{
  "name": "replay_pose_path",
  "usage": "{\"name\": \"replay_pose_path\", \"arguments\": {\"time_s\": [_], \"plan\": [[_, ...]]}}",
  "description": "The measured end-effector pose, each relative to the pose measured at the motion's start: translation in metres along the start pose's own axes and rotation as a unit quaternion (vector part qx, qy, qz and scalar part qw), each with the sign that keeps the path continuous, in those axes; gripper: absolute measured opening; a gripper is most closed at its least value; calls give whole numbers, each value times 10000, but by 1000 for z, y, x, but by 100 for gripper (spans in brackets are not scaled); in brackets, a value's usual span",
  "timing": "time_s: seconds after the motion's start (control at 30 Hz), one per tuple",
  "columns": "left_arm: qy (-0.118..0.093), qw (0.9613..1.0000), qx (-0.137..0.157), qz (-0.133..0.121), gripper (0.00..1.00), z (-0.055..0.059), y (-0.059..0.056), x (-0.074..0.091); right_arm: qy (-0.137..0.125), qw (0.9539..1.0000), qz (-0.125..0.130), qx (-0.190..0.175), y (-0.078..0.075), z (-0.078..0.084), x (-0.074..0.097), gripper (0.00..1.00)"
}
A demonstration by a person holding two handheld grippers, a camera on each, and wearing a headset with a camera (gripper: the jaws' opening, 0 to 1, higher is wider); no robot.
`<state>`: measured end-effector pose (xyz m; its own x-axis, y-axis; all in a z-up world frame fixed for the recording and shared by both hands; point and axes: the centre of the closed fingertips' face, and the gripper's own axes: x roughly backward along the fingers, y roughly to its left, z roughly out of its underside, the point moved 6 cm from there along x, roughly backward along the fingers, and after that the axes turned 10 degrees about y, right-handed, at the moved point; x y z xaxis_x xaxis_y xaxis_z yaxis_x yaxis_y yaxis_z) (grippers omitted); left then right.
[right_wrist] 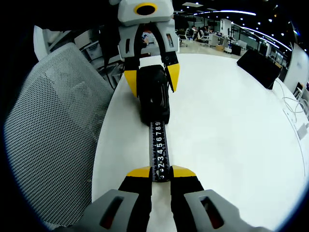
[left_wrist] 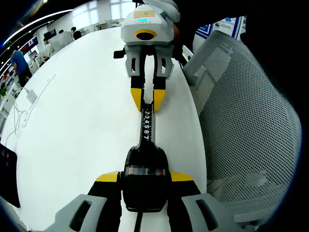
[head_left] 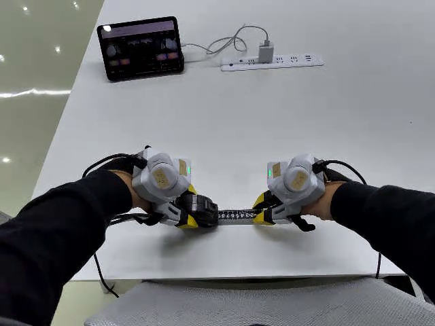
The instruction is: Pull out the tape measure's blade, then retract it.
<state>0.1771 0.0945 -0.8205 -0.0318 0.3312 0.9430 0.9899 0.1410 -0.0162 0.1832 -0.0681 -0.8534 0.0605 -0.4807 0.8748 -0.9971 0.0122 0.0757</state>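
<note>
Spanning the gap between the two grippers in the head view, the narrow black steel blade with white numerals (head_left: 236,216) sits near the front edge of the white tabletop (head_left: 272,115), a short length out of the chunky black tape measure case (head_left: 202,209); the left gripper (head_left: 188,217) is clamped on that case and the right gripper (head_left: 262,212) pinches the blade's free end. This close to the edge, I judge that a downward drift of either hand could knock the case or blade against the table. The left gripper view has the case wedged between the yellow-tipped jaws, gripped on its sides; a harder pull from the right could twist it loose or drag it forward out of that hold. The right gripper view has the jaws closed together on the blade near the low numerals, with little metal between them; if that thin pinch slips, the spring would likely snap the blade back into the case. Pulling off the case's axis could kink the blade, and releasing it all at once on the return risks a hard whip rather than a controlled retraction
</note>
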Motion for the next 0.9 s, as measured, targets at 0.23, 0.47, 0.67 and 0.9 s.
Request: {"name": "replay_pose_path", "arguments": {"time_s": [0.23,0.47,0.67,0.9], "plan": [[-14,10000,28,-2,32,1,0,0,-4,10000,21,-13,0,3,1,9],[38,10000,32,-1,32,0,0,0,15,10000,25,-45,0,7,3,9],[22,10000,66,-9,32,1,0,1,27,10000,43,-43,-1,11,5,9],[26,9999,110,-11,32,0,0,1,22,10000,39,-56,-2,17,9,9]]}}
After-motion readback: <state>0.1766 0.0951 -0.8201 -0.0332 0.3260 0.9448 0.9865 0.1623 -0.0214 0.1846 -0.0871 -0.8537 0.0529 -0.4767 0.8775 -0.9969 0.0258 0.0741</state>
